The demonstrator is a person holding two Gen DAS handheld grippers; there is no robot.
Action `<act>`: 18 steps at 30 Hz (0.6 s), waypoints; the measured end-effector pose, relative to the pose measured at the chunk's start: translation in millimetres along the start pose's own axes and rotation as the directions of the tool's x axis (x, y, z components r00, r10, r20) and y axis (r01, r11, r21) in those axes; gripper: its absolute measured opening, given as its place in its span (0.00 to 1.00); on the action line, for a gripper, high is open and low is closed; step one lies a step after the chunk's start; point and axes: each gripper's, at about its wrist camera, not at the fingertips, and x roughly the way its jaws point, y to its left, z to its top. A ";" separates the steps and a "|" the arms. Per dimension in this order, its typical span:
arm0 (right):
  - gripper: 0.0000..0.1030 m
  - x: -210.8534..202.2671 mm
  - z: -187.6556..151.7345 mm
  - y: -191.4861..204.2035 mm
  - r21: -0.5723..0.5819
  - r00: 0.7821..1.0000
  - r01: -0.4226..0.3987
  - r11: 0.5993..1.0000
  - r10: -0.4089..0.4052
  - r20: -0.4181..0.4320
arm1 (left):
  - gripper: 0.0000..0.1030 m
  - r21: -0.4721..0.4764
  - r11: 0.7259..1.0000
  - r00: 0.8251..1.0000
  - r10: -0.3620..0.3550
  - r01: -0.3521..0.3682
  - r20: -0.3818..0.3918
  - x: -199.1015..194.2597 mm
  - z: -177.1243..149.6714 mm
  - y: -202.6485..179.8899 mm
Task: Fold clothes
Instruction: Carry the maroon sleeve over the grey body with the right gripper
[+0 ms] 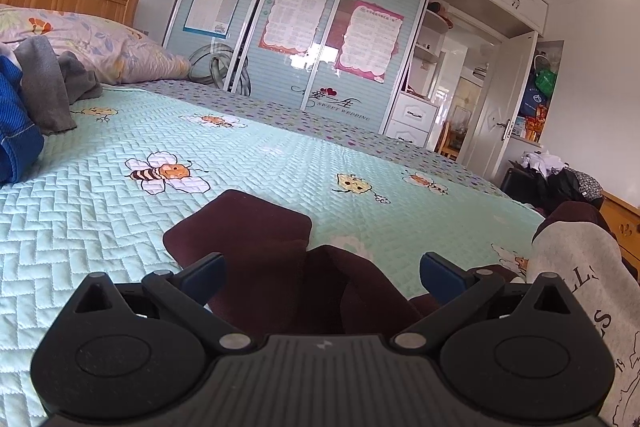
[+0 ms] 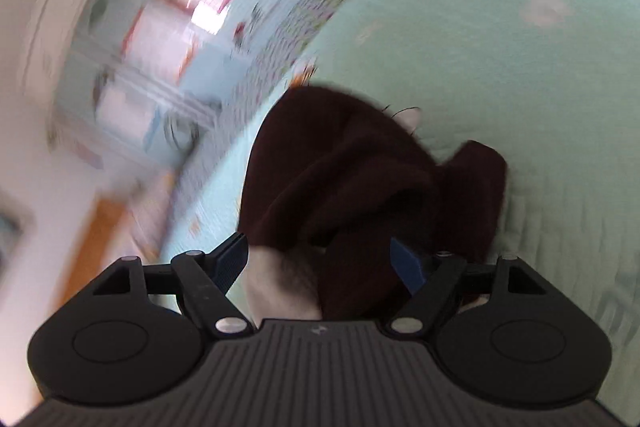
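Observation:
A sweatshirt with dark maroon sleeves and a pale grey body with dark lettering lies on the mint quilted bedspread. My left gripper stands open low over a maroon sleeve, which lies flat between and ahead of its blue fingertips. In the blurred right wrist view, my right gripper is open wide, with bunched maroon cloth lying between and ahead of its fingers. A bit of pale grey cloth shows under that bunch.
A blue garment and a grey garment are heaped at the left of the bed by a floral pillow. Beyond the bed stand a wardrobe with sliding doors and an open white door. A pile of clothes lies at the right.

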 end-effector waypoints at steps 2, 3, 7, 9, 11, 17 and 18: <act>0.77 -14.4 0.9 -3.9 -0.034 0.998 0.028 0.999 -0.025 0.064 | 1.00 0.001 1.000 1.000 -0.002 0.002 -0.003 0.7 -0.4 -0.3; 0.78 -16.2 -0.1 -2.1 -0.100 0.995 0.074 0.992 -0.067 0.074 | 1.00 0.002 1.000 1.000 -0.002 0.002 -0.004 1.1 -0.6 -0.6; 0.78 -5.3 -7.0 5.5 -0.364 0.972 0.233 0.902 -0.217 0.085 | 1.00 0.013 1.000 1.000 -0.001 0.001 -0.007 2.3 -1.5 -2.2; 0.78 2.8 -8.1 3.7 -0.384 0.967 0.255 0.888 -0.240 0.088 | 1.00 0.020 1.000 1.000 0.001 -0.001 -0.008 2.8 -1.9 -2.8; 0.78 3.1 -3.9 -14.2 -0.305 0.972 0.235 0.923 -0.225 0.068 | 1.00 0.027 1.000 1.000 0.004 -0.004 -0.010 3.2 -2.6 -3.3; 0.78 5.1 1.4 -59.1 -0.083 0.977 0.211 0.974 -0.209 0.039 | 1.00 0.037 0.999 1.000 0.002 -0.002 -0.019 4.9 -4.2 -3.8; 0.78 4.8 0.6 -63.7 -0.059 0.979 0.201 0.978 -0.199 0.034 | 1.00 0.038 0.999 1.000 0.003 -0.002 -0.021 5.5 -4.1 -4.0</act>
